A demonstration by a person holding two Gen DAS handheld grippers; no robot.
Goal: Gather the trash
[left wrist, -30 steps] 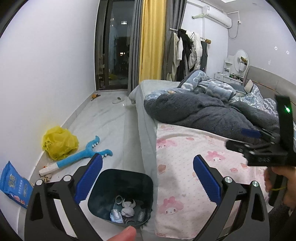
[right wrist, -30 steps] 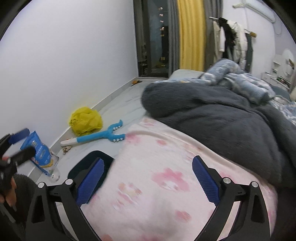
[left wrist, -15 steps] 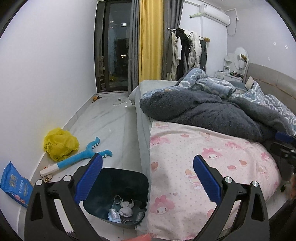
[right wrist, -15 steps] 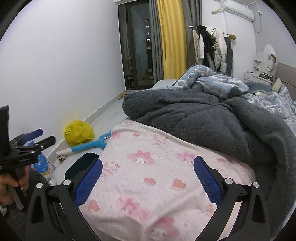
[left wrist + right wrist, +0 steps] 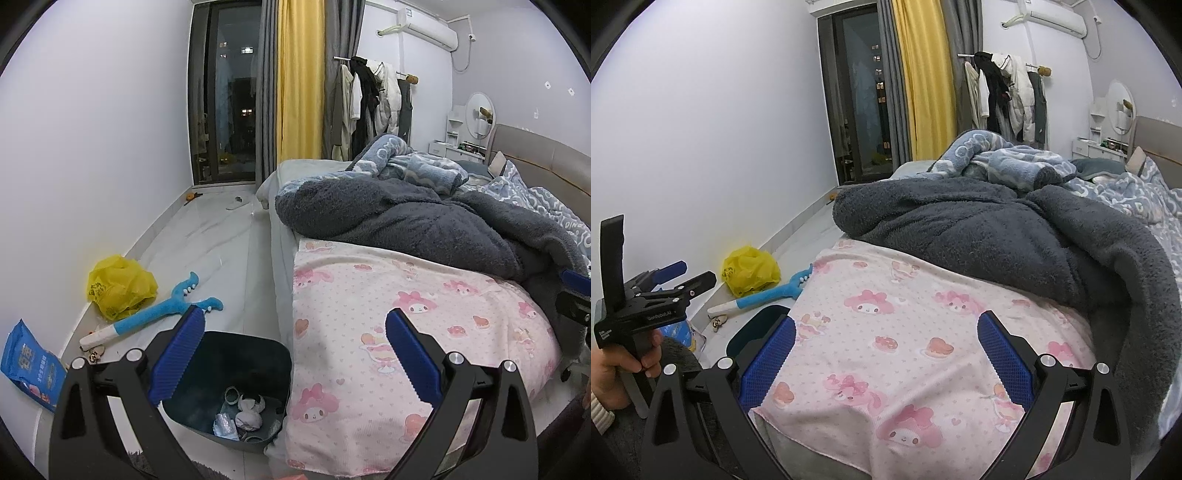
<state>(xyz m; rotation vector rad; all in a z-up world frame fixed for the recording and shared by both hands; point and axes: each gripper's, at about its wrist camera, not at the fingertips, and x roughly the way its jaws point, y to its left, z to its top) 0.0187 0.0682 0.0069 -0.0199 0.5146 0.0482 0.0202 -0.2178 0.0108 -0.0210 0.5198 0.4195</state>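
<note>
- Bin stands on the floor against the bed, trash inside.
- Bag and toy lie beyond the bin, by the wall.

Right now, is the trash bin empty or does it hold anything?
Not empty: the open-topped dark bin holds crumpled wrappers and scraps on its bottom, far from full.

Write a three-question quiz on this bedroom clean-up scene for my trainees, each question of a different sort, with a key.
1. True or false: the dark plastic trash bin already holds rubbish.
2. Which lies nearest the crumpled yellow plastic bag? A) blue plush toy B) white slipper C) grey fleece blanket
3. Fill in: the left gripper and right gripper both stand ___.

Key: 1 true; 2 A; 3 open.
</note>
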